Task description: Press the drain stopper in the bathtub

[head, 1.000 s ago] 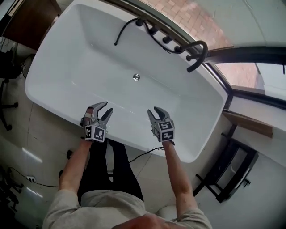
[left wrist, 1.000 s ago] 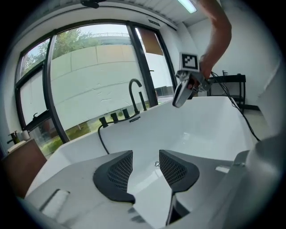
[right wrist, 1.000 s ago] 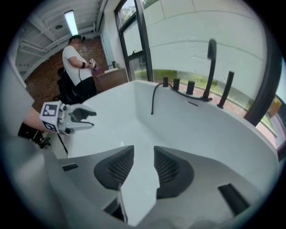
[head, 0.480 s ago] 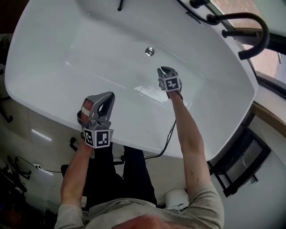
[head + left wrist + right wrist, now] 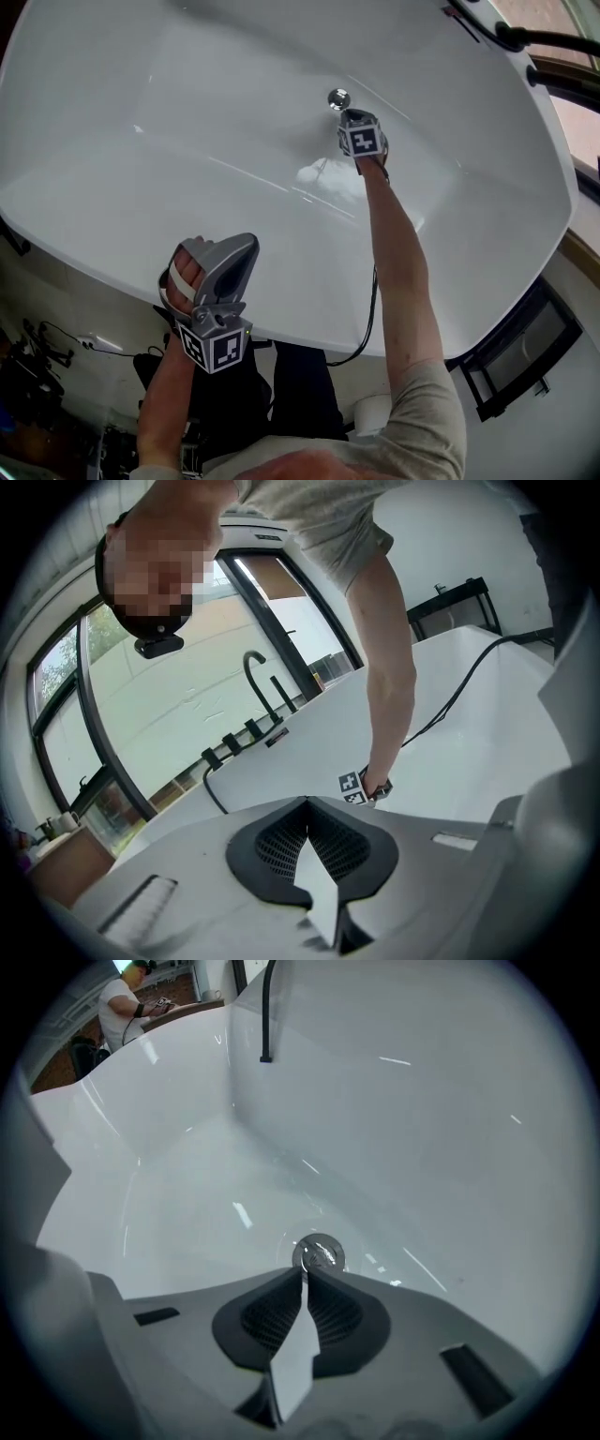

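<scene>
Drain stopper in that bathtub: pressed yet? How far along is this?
Done: the right hand-held gripper, jaws shut, is down inside the bathtub. In hand: its tips sit at the edge of the drain stopper; contact is unclear. Left: the press itself. The left hand-held gripper is shut, above the rim.

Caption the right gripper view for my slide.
Right gripper, jaws shut, pointing at the chrome drain stopper in the white bathtub.
</scene>
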`<state>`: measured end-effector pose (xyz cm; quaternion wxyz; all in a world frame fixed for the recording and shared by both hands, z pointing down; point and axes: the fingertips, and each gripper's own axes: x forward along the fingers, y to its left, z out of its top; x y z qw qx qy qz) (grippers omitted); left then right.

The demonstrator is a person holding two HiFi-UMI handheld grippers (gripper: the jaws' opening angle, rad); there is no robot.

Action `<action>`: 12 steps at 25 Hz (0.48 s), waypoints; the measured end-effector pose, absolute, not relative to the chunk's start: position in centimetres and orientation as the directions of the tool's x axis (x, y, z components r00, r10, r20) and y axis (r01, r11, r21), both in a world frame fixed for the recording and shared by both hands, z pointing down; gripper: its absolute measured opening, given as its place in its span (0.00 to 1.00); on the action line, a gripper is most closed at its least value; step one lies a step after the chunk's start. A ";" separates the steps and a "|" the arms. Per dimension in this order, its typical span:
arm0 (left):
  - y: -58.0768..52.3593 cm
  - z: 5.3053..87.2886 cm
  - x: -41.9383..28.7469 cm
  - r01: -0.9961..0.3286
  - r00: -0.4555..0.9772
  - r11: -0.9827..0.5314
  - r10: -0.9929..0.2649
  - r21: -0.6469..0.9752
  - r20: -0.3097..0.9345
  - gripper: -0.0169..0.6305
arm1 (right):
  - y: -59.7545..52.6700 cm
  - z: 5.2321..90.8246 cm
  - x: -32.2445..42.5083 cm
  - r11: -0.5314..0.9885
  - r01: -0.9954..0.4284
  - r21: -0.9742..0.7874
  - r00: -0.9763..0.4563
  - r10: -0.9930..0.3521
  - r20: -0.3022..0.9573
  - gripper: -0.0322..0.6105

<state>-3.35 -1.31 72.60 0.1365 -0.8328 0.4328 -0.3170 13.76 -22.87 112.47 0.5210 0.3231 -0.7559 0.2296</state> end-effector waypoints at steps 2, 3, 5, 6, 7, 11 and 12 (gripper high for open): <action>-1.4 72.0 -3.4 -0.635 0.427 -0.586 -0.809 -0.503 0.403 0.03 | -23.9 113.4 11.9 0.701 -0.713 0.000 -0.260 -0.264 0.929 0.08; -1.5 71.8 -3.4 -0.635 0.430 -0.586 -0.810 -0.504 0.400 0.03 | -24.4 114.1 11.6 0.703 -0.711 0.014 -0.250 -0.271 0.930 0.08; -1.8 71.7 -3.3 -0.633 0.432 -0.585 -0.810 -0.506 0.396 0.03 | -25.4 115.4 11.9 0.693 -0.719 0.046 -0.217 -0.287 0.933 0.08; -1.9 71.7 -3.2 -0.632 0.433 -0.585 -0.810 -0.508 0.395 0.03 | -25.8 116.0 12.1 0.685 -0.726 0.057 -0.202 -0.292 0.935 0.08; -1.8 71.9 -3.0 -0.631 0.434 -0.586 -0.809 -0.508 0.396 0.03 | -26.1 116.6 12.5 0.679 -0.732 0.063 -0.190 -0.292 0.937 0.08; -1.8 72.0 -2.9 -0.630 0.436 -0.591 -0.806 -0.503 0.401 0.03 | -26.1 117.6 13.0 0.671 -0.740 0.053 -0.180 -0.273 0.945 0.08; -1.8 72.0 -3.0 -0.630 0.437 -0.592 -0.805 -0.503 0.401 0.03 | -26.0 117.7 12.9 0.670 -0.741 0.045 -0.186 -0.269 0.945 0.09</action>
